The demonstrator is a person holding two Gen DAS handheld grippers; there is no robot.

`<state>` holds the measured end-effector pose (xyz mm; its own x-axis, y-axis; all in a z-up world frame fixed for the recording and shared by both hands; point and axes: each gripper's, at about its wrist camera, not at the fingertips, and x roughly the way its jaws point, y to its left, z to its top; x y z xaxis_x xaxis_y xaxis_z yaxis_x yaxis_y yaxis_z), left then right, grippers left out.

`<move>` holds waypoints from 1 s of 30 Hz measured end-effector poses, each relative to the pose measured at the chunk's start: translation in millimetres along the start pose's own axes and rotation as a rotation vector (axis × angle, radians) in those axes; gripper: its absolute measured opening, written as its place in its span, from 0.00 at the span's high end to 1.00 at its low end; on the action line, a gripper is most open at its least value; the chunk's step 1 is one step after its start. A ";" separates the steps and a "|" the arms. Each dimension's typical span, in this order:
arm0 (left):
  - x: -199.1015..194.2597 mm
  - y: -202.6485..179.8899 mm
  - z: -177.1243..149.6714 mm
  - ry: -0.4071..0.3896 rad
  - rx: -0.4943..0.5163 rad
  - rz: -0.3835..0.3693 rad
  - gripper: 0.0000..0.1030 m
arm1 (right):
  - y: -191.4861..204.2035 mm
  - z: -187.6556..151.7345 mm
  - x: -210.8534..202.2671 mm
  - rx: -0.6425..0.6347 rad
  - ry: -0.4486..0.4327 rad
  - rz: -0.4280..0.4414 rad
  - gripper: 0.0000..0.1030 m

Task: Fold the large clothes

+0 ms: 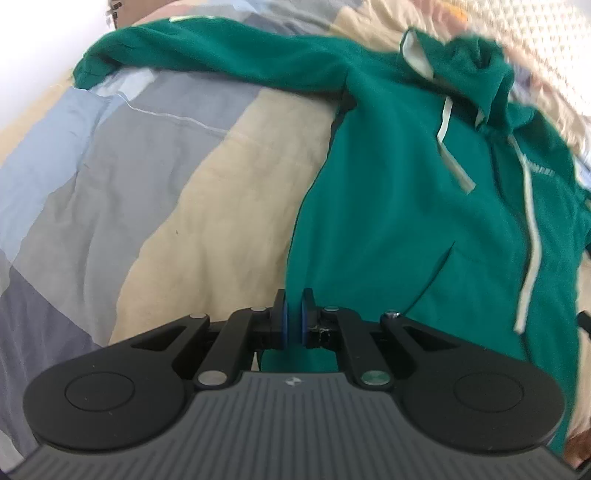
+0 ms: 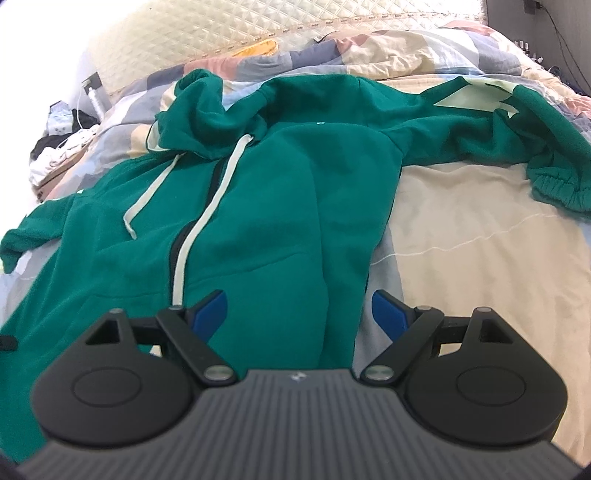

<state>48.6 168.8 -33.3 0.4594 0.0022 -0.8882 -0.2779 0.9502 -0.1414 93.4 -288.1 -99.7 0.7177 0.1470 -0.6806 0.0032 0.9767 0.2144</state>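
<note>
Bed point(image 2: 480, 229) fills both views, covered by a patchwork duvet point(image 1: 110, 155) in cream, grey, pale blue and pink blocks. Quilted cream headboard point(image 2: 221, 33) runs along the far side in the right wrist view.

Green hoodie point(image 2: 280, 192) lies spread front-up on the duvet, hood toward the far end, hem toward the cameras. Hood point(image 2: 207, 122) is bunched and crumpled at the far end. In the right wrist view one sleeve point(image 2: 480, 125) stretches out to the right across a cream patch, ending in a ribbed cuff point(image 2: 557, 184) at the far right; a pale printed patch shows on that sleeve. The other sleeve point(image 1: 207, 59) reaches away to the far left in the left wrist view. A pale zip band runs down the chest, and two pale drawcords point(image 2: 147, 192) trail from the neck.

Clutter of dark and white items point(image 2: 62, 140) sits beside the bed at the far left of the right wrist view; too small to identify.

Left gripper point(image 1: 293, 317): jaws drawn narrow, blue pads almost together, pinching the hoodie's left side edge near the hem; green cloth shows between and just below the pads.

Right gripper point(image 2: 299, 314): jaws wide, blue pads well apart, straddling the hoodie's right side edge near the hem, with cloth between them but not clamped.
</note>
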 end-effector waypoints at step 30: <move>12.5 -62.5 155.7 -0.327 -0.038 -0.409 0.40 | 70.7 96.3 45.1 -0.024 -0.102 0.277 0.16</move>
<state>203.1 158.0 32.5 0.7741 -0.2643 -0.5752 -0.0477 0.8817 -0.4693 193.0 -227.4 -47.8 0.7555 0.3929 -0.5242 -0.2182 0.9054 0.3641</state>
